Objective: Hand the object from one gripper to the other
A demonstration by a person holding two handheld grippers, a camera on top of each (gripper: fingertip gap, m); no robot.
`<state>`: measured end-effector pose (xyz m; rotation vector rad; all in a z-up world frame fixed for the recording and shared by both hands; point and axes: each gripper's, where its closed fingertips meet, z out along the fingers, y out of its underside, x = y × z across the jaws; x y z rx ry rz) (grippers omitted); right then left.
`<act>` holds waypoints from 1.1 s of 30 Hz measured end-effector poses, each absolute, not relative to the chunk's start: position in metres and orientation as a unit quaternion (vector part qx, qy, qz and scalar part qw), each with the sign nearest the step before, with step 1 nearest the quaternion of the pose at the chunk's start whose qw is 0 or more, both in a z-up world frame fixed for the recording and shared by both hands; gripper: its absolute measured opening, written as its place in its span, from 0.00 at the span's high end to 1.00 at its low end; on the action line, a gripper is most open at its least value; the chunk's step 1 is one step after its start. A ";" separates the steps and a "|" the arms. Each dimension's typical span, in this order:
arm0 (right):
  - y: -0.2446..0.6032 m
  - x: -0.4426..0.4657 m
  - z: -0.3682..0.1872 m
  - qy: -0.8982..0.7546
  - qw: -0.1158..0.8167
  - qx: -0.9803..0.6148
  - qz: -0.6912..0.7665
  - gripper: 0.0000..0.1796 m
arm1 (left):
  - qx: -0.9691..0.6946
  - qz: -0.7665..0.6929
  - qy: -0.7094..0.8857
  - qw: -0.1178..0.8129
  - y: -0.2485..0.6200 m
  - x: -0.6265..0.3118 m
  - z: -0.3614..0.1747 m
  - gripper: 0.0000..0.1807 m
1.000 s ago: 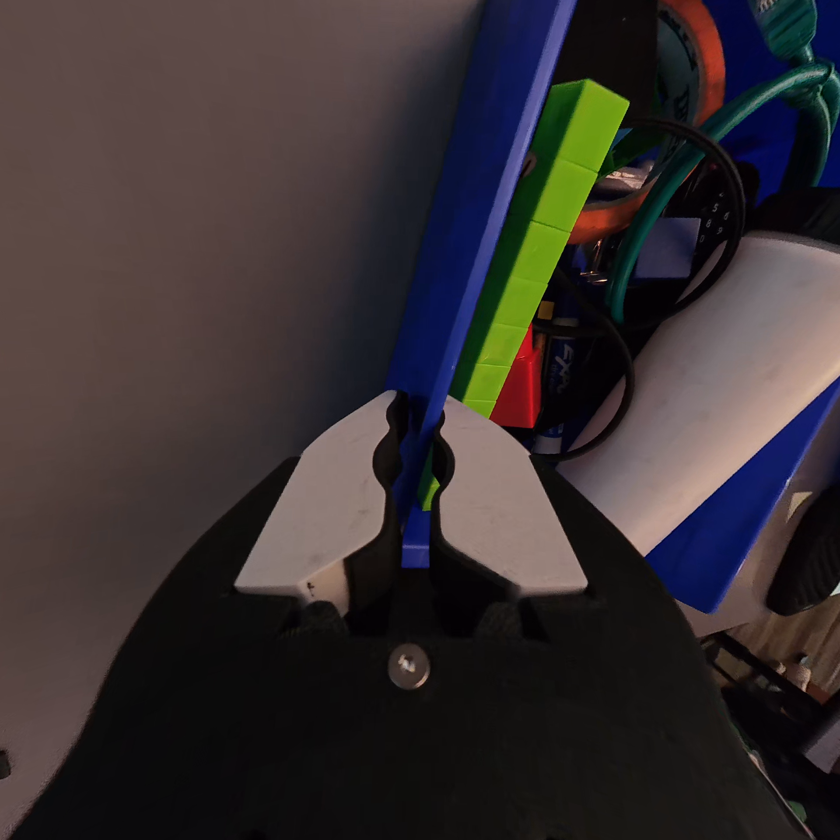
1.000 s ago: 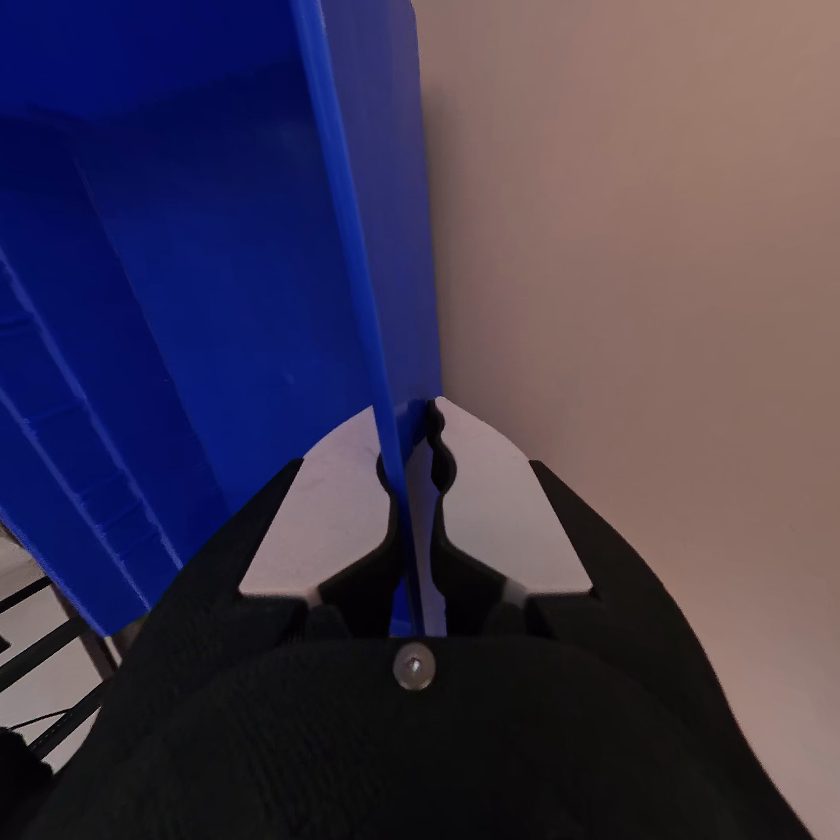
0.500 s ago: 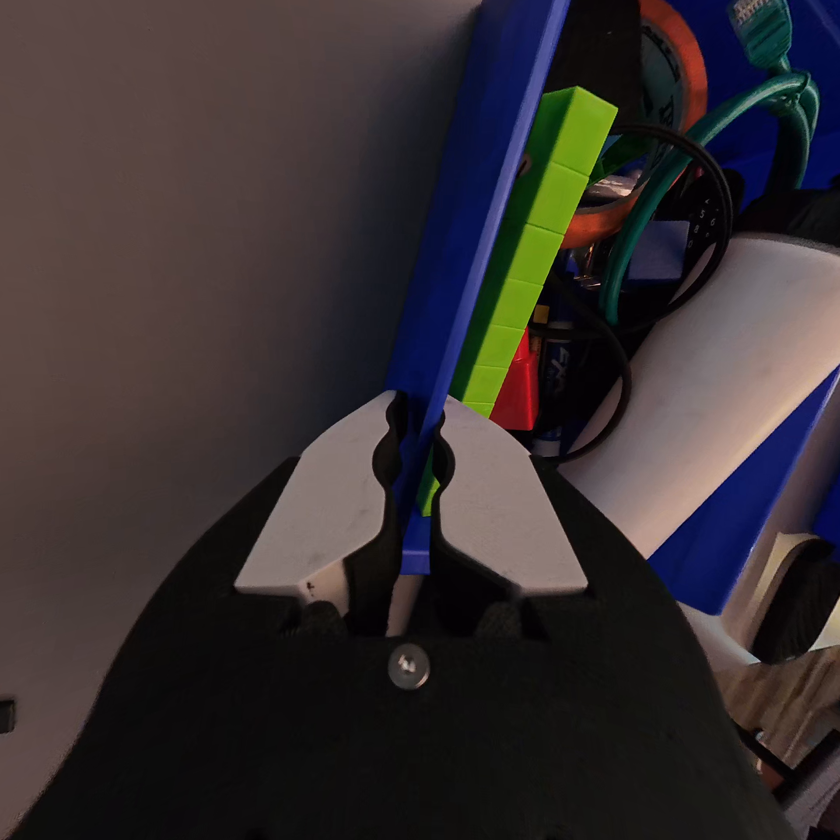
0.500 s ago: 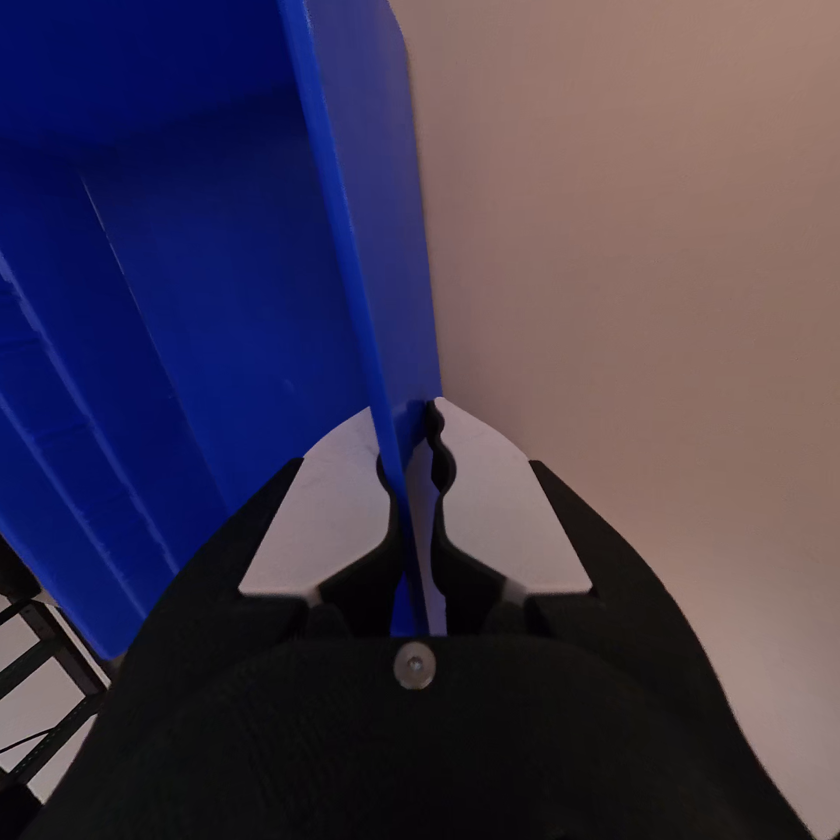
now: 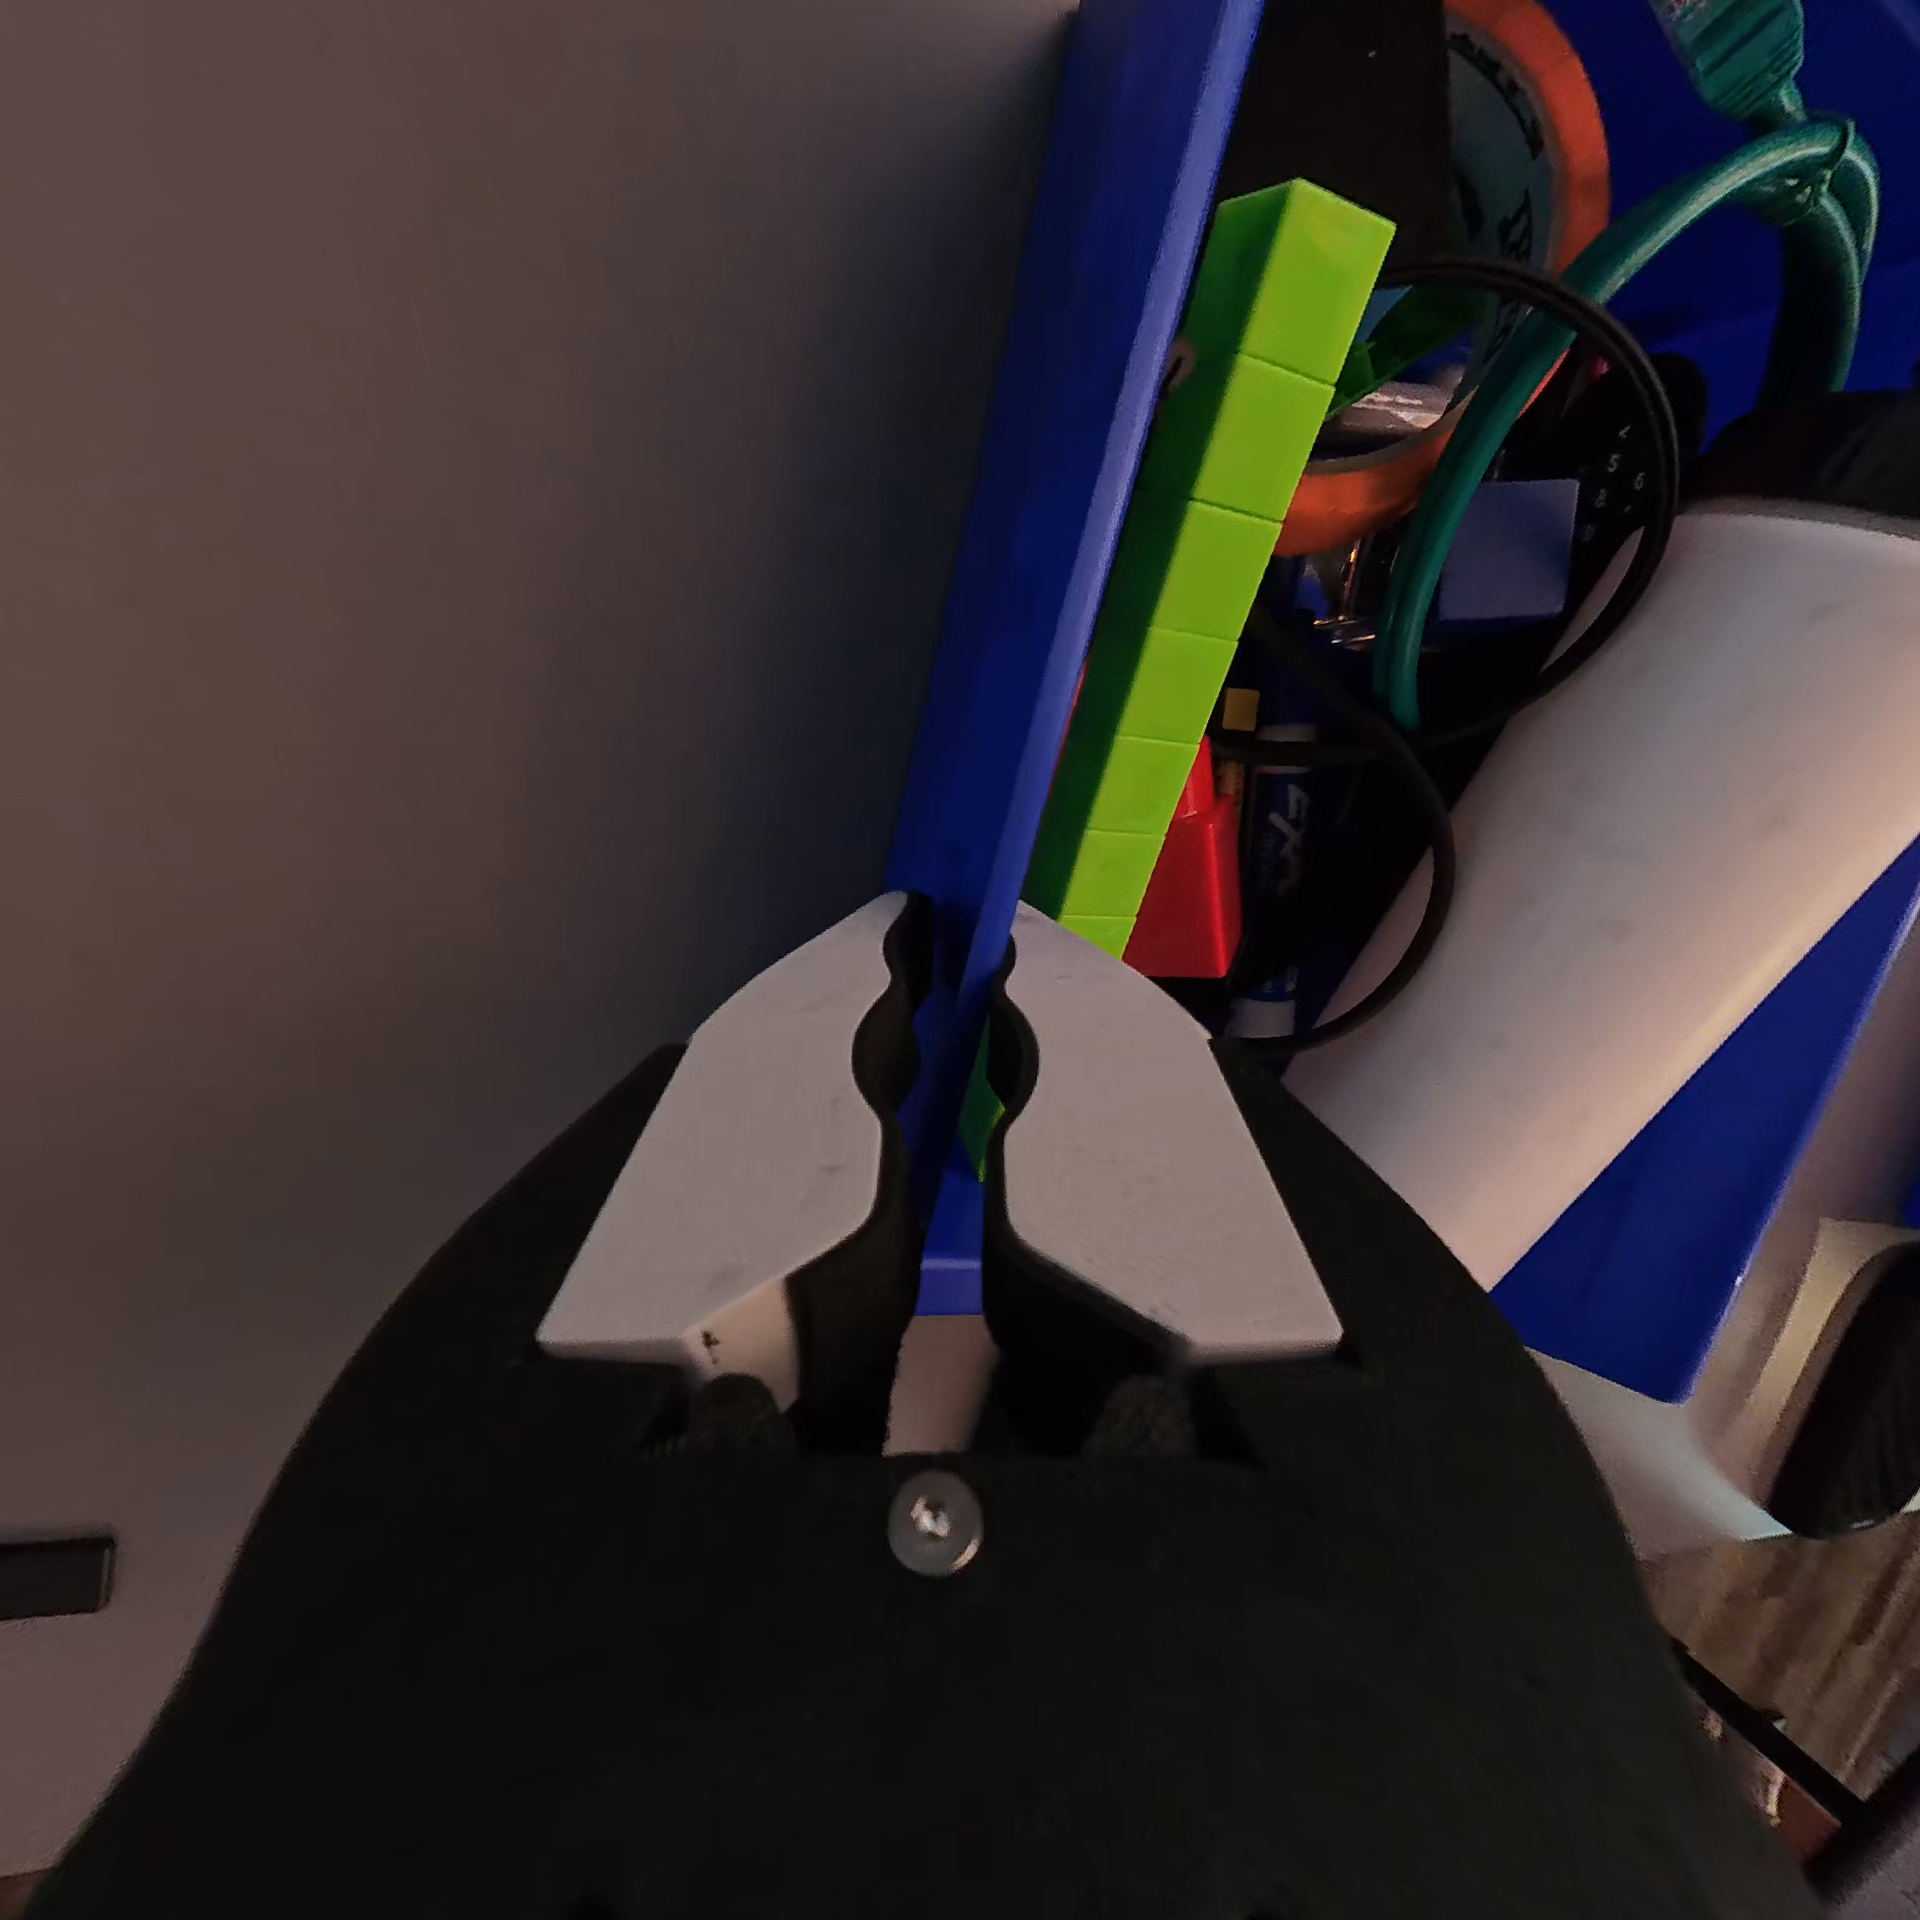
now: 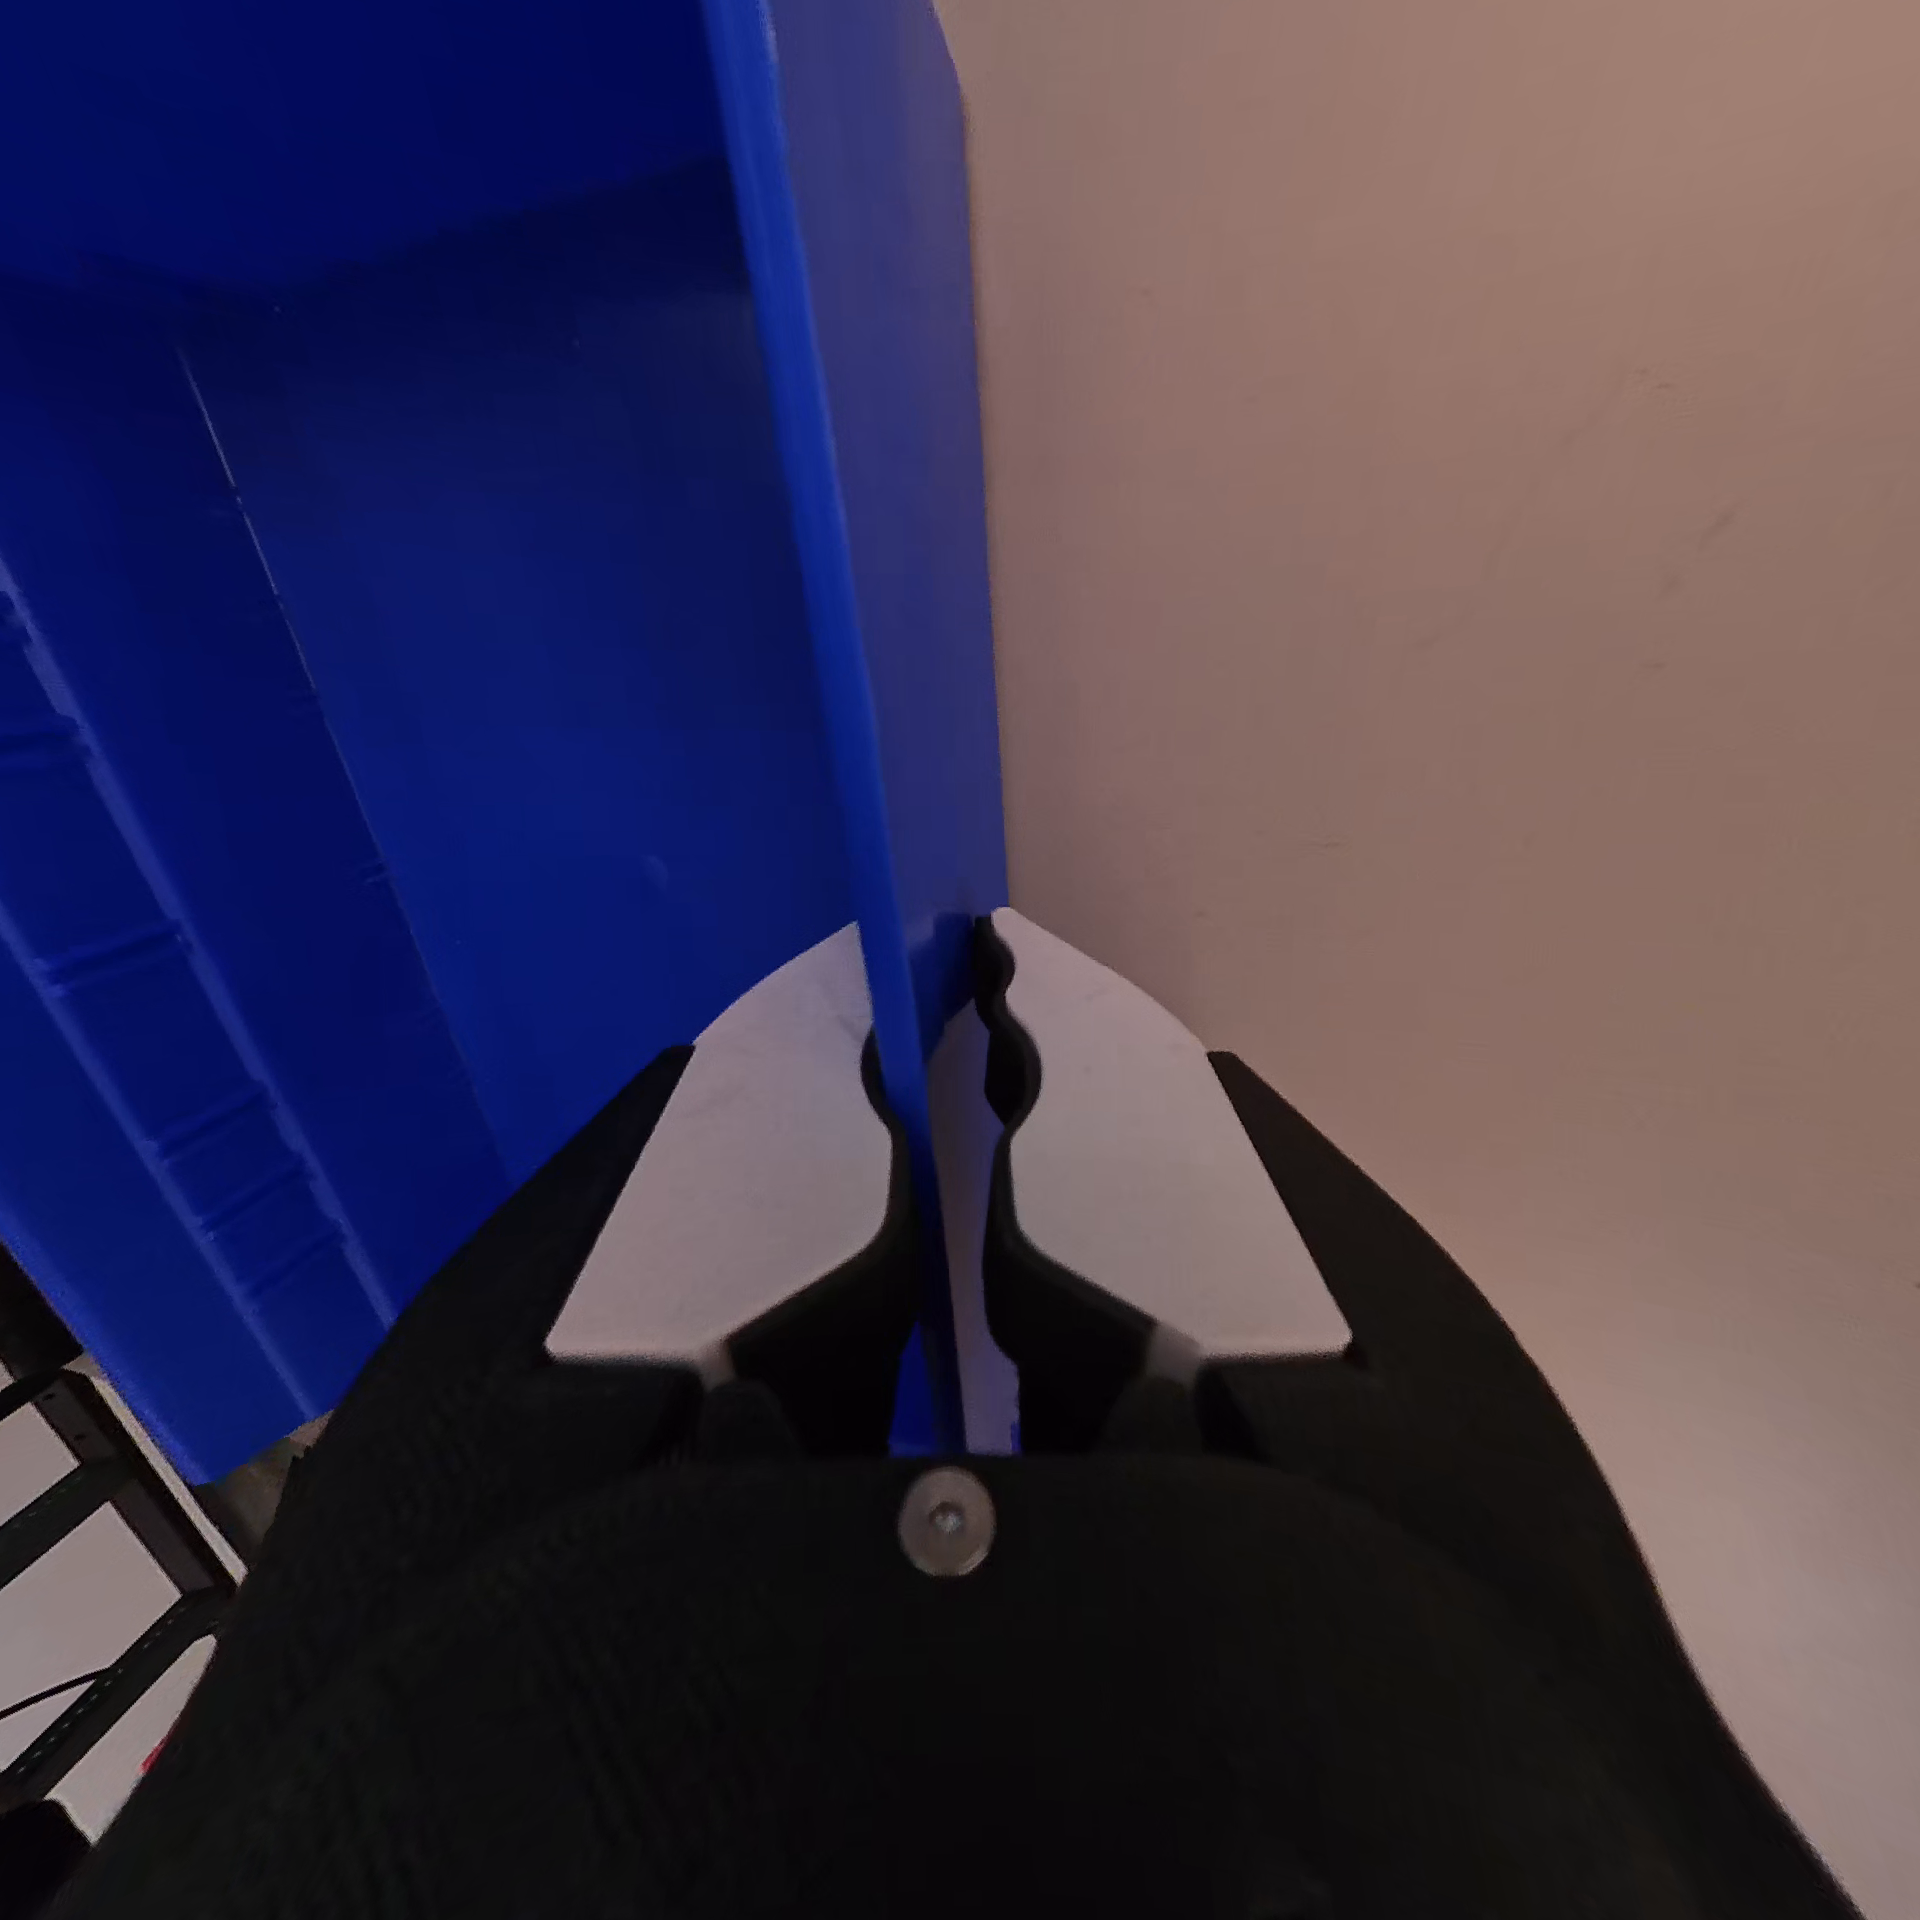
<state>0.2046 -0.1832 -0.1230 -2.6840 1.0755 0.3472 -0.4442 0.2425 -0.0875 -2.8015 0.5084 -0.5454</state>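
Observation:
A blue plastic bin is held between both grippers. In the left wrist view, my left gripper (image 5: pixel 961 909) is shut on the bin's side wall (image 5: pixel 1081 499) near its corner. A bar of lime-green cubes (image 5: pixel 1226 561) leans inside against that wall, its lower end beside my right finger. In the right wrist view, my right gripper (image 6: pixel 925 925) is shut on the bin's thin rim (image 6: pixel 810 520), with the bin's ribbed outer side (image 6: pixel 364 779) to the left. Neither gripper shows in the other's view.
Inside the bin lie a red block (image 5: pixel 1195 883), a marker (image 5: pixel 1278 831), an orange tape roll (image 5: pixel 1538 208), a green cable (image 5: pixel 1455 520), a black cable (image 5: pixel 1434 831) and a white roll (image 5: pixel 1610 883). A plain wall (image 6: pixel 1455 623) is close behind. A black rack frame (image 6: pixel 104 1558) is at lower left. Tip to tip, the grippers are about 80 centimetres apart.
Both grippers stay shut on the bin. Bin and grippers have shifted slightly together; more of the floor shows at lower right in the left wrist view.

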 end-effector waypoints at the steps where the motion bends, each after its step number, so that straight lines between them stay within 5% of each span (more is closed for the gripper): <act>1: -0.184 0.206 -0.123 0.367 0.113 -0.916 0.115 0.95 | -0.959 -0.191 0.172 0.121 0.243 -0.445 -0.088 0.96; 26: -0.183 0.213 -0.123 0.317 0.105 -0.942 0.044 0.96 | -0.954 -0.185 0.182 0.150 0.239 -0.453 -0.088 0.96; 33: -0.211 0.191 -0.034 0.197 0.043 -0.960 -0.194 0.78 | -0.943 -0.216 0.201 0.154 0.234 -0.453 -0.088 0.94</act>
